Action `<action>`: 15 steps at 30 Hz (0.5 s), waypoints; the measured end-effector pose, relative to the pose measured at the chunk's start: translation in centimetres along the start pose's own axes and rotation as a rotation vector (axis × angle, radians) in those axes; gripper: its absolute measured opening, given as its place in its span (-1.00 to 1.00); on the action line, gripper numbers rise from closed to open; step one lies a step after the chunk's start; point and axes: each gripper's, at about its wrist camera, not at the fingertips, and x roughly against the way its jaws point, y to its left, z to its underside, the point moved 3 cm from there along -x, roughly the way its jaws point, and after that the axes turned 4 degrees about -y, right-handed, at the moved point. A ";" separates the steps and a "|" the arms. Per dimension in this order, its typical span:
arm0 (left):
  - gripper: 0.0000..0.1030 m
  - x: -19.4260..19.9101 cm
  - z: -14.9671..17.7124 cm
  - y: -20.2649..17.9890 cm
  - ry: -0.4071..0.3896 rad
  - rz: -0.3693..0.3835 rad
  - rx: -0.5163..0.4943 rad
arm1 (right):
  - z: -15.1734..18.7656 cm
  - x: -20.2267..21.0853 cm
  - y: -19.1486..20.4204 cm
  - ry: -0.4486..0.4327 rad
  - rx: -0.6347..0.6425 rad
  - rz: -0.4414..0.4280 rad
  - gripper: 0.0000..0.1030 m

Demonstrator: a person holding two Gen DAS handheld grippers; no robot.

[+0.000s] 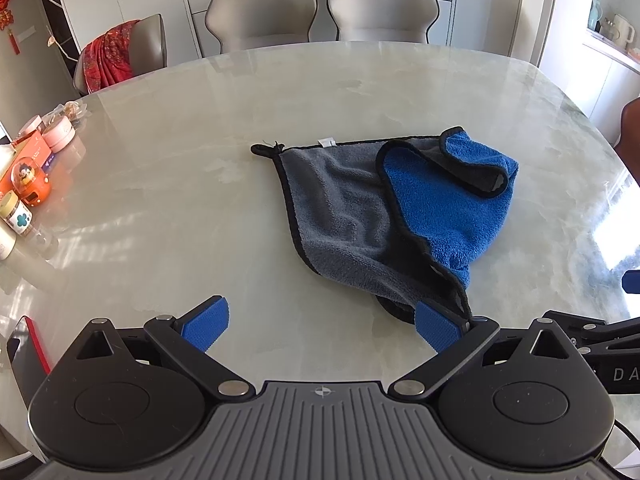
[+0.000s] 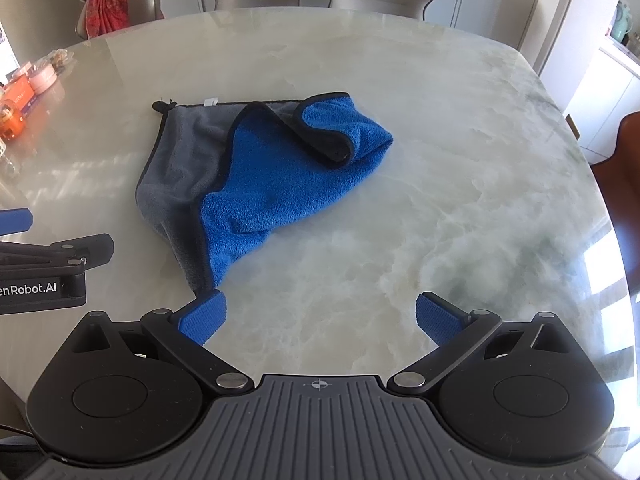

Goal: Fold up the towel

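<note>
A towel, grey on one side and blue on the other with a black hem, lies crumpled on the marble table point(image 1: 160, 184). In the left wrist view the towel point(image 1: 360, 216) is ahead and right, its near corner touching my right finger pad. My left gripper point(image 1: 322, 326) is open and empty. In the right wrist view the towel point(image 2: 256, 176) is ahead and left, its near tip by my left finger pad. My right gripper point(image 2: 320, 320) is open and empty. The left gripper's body point(image 2: 48, 276) shows at the left edge.
Jars, boxes and an orange toy point(image 1: 30, 184) stand at the table's left edge. Grey chairs point(image 1: 320, 12) stand behind the far edge; one holds a red cloth point(image 1: 108, 56). A brown chair point(image 2: 624, 184) is at the right.
</note>
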 end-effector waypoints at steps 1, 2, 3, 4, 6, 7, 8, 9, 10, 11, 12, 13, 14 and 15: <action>0.97 -0.1 0.0 0.0 0.002 0.000 -0.001 | 0.0 -0.1 0.0 0.007 0.001 0.003 0.99; 0.97 -0.2 0.0 0.0 0.004 0.001 -0.002 | 0.0 -0.3 0.1 0.012 0.002 0.005 0.99; 0.97 -0.2 -0.1 0.0 0.006 0.001 -0.002 | 0.0 -0.4 0.1 0.016 0.002 0.005 0.99; 0.97 -0.3 -0.1 0.0 0.007 0.002 -0.002 | 0.0 -0.5 0.0 0.019 0.002 0.005 0.99; 0.97 -0.5 -0.2 0.0 0.009 0.003 -0.002 | -0.1 -0.7 -0.1 0.024 0.002 0.005 0.99; 0.97 -0.6 -0.3 0.0 0.010 0.003 -0.002 | -0.1 -0.7 -0.1 0.025 0.003 0.008 0.99; 0.97 -0.7 -0.3 0.0 0.011 0.003 -0.002 | -0.1 -0.8 -0.1 0.026 0.006 0.018 0.99; 0.97 -0.8 -0.4 0.0 0.012 0.005 -0.002 | -0.2 -0.8 -0.1 0.026 0.008 0.027 0.99; 0.97 -0.9 -0.4 0.0 0.014 0.007 -0.001 | -0.2 -0.9 -0.1 0.026 0.009 0.030 0.99; 0.97 -0.9 -0.4 0.0 0.015 0.008 -0.001 | -0.2 -1.0 -0.1 0.027 0.009 0.033 0.99; 0.97 -1.0 -0.4 0.0 0.016 0.009 -0.001 | -0.3 -1.1 -0.1 0.029 0.010 0.033 0.99; 0.97 -1.1 -0.5 0.0 0.017 0.008 -0.002 | -0.3 -1.1 -0.1 0.030 0.010 0.033 0.99; 0.97 -1.2 -0.5 0.0 0.018 0.010 -0.002 | -0.3 -1.2 -0.1 0.032 0.010 0.033 0.99; 0.97 -1.2 -0.6 0.1 0.018 0.011 -0.002 | -0.3 -1.3 -0.1 0.034 0.011 0.033 0.99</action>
